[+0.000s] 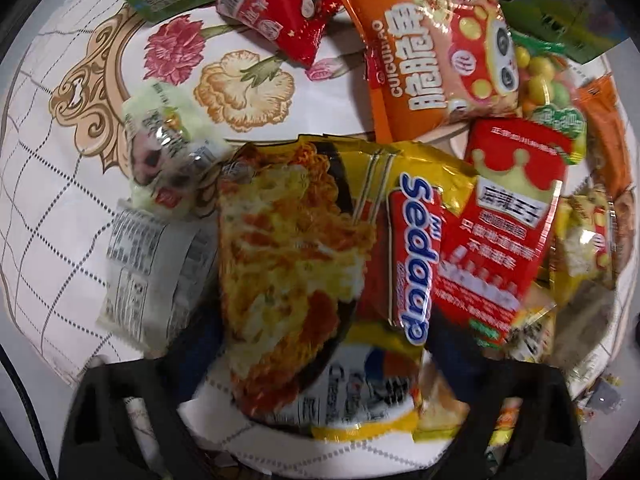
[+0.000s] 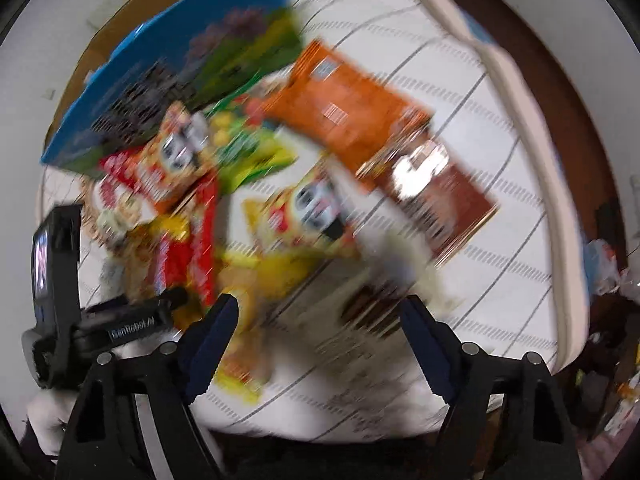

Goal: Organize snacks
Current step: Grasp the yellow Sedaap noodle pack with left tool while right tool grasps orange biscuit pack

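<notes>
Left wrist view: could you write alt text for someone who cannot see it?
A yellow Sedaap instant noodle packet lies between the open black fingers of the left gripper, seen from above. Around it a heap of snack packets, including a red crown-printed packet and an orange panda-printed bag, covers a white flower-patterned tablecloth.

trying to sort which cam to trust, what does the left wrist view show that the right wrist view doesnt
Only the left wrist view shows the yellow Sedaap noodle packet lying between its jaws, plus the flower print on the tablecloth.

Only the right wrist view, badly blurred, shows the brown and orange packet, the table's edge, and the other gripper at left.

Both show the blue and green box and the panda snack bags.
</notes>
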### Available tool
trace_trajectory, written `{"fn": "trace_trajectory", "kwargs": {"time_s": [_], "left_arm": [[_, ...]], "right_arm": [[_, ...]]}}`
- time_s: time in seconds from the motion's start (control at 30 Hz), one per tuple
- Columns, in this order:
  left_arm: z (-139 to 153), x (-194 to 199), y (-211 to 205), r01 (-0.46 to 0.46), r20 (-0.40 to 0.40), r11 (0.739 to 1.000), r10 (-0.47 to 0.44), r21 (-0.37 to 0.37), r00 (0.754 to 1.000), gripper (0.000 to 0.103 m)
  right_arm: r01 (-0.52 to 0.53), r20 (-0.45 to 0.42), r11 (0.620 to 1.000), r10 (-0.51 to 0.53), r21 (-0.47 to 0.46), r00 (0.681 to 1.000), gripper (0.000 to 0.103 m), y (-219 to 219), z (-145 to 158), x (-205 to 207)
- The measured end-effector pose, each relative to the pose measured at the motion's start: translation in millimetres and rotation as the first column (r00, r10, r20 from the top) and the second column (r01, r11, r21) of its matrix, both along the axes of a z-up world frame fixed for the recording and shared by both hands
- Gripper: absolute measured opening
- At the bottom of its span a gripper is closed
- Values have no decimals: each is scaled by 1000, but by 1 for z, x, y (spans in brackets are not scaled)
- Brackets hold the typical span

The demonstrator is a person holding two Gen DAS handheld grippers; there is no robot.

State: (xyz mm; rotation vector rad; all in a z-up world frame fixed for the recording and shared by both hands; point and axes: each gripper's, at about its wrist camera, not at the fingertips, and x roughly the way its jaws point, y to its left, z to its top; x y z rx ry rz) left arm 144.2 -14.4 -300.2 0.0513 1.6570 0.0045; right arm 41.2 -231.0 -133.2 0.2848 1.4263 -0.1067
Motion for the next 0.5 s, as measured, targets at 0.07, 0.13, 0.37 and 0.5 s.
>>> {"fn": "trace_trajectory", "kwargs": {"time_s": [0.07, 0.13, 0.37, 0.5], "left_arm": [[0, -2, 0, 7, 24, 1000, -7, 9, 1000, 88], [2, -8, 0, 1, 55, 1000, -2, 13, 998, 87], [10, -34, 22, -92, 92, 996, 90, 22, 992, 87], [4, -38, 33, -114, 81, 993, 112, 25, 990, 87]], "right_arm": [[-24, 19, 999, 24, -39, 1000, 85, -6, 3, 17], [-66, 33, 994, 69, -88, 997, 86, -10, 3, 39], [-370, 17, 901, 383, -228, 924, 89, 18, -23, 116], [-498, -111, 823, 488, -273, 866, 89, 38, -60, 137]]}}
